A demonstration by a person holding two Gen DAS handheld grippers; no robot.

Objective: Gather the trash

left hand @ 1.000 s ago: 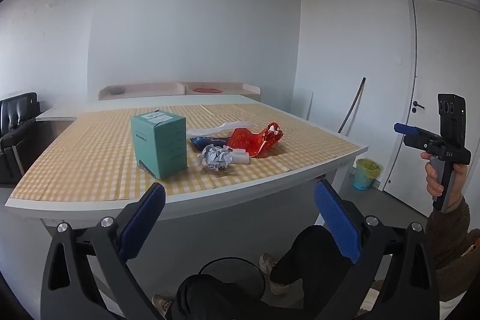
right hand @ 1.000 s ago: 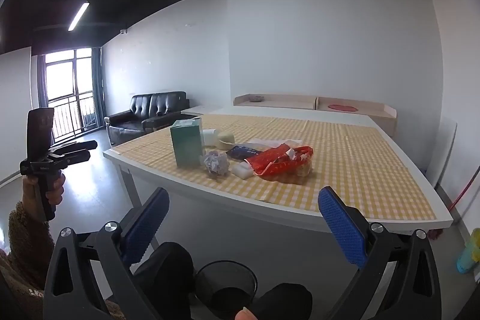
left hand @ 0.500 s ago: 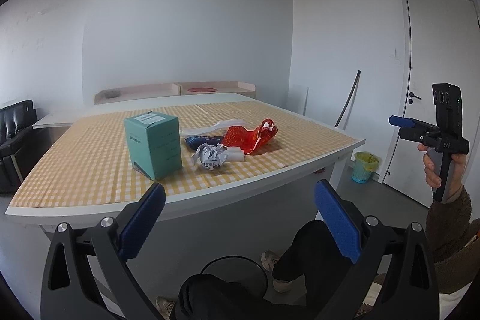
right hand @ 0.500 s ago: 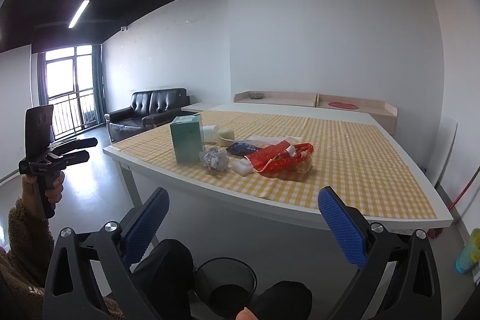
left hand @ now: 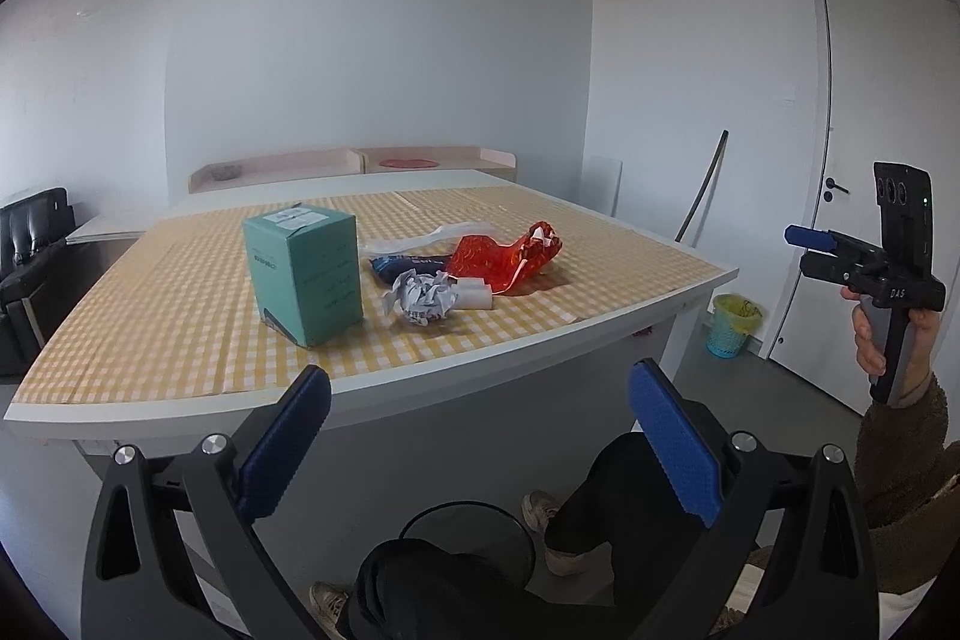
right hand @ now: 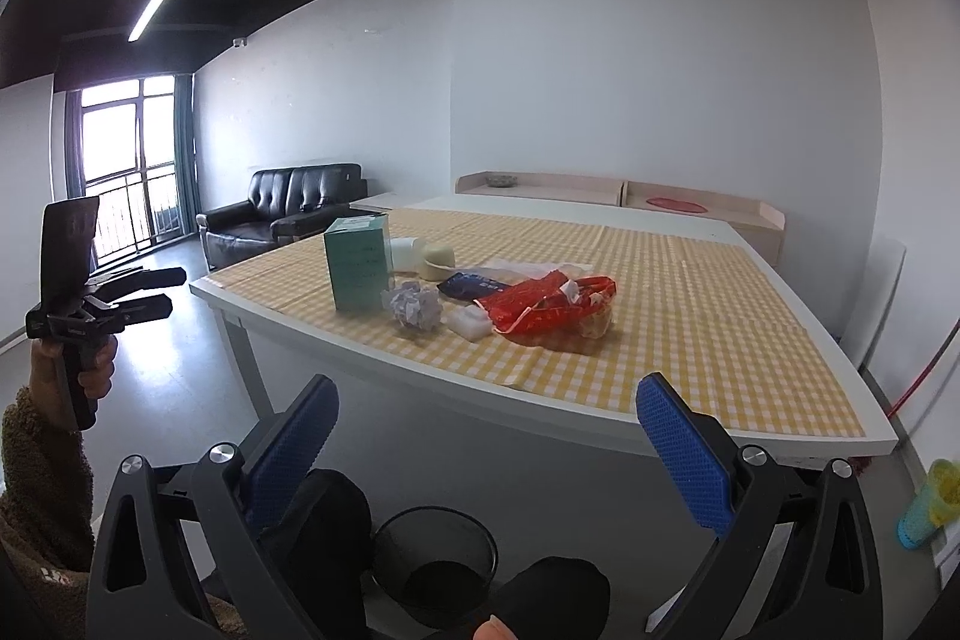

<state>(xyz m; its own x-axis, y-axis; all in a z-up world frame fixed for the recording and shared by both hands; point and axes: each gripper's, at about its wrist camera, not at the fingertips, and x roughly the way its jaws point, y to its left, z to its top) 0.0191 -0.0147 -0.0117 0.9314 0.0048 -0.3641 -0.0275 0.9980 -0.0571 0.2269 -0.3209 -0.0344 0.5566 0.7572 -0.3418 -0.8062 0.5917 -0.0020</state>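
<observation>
Trash lies on a table with a yellow checked cloth (left hand: 180, 292): a teal box (left hand: 303, 274), a crumpled paper ball (left hand: 420, 297), a small white block (left hand: 474, 293), a blue wrapper (left hand: 402, 265) and a red plastic bag (left hand: 504, 256). The same pile shows in the right wrist view: box (right hand: 357, 262), paper ball (right hand: 414, 304), red bag (right hand: 546, 304). A black mesh bin (right hand: 435, 562) stands on the floor between the person's knees. My left gripper (left hand: 480, 451) and right gripper (right hand: 489, 454) are both open, empty, held in front of the table's near edge.
A roll and a cream round thing (right hand: 435, 261) sit behind the box. A black sofa (right hand: 288, 208) stands at the left, a door (left hand: 882, 160) and a small blue bin with a yellow bag (left hand: 733, 325) at the right. Low shelves (right hand: 618, 196) line the far wall.
Both grippers stay open and empty. The views have shifted slightly, with the table a little lower and closer in the frames. Nothing on the table has moved.
</observation>
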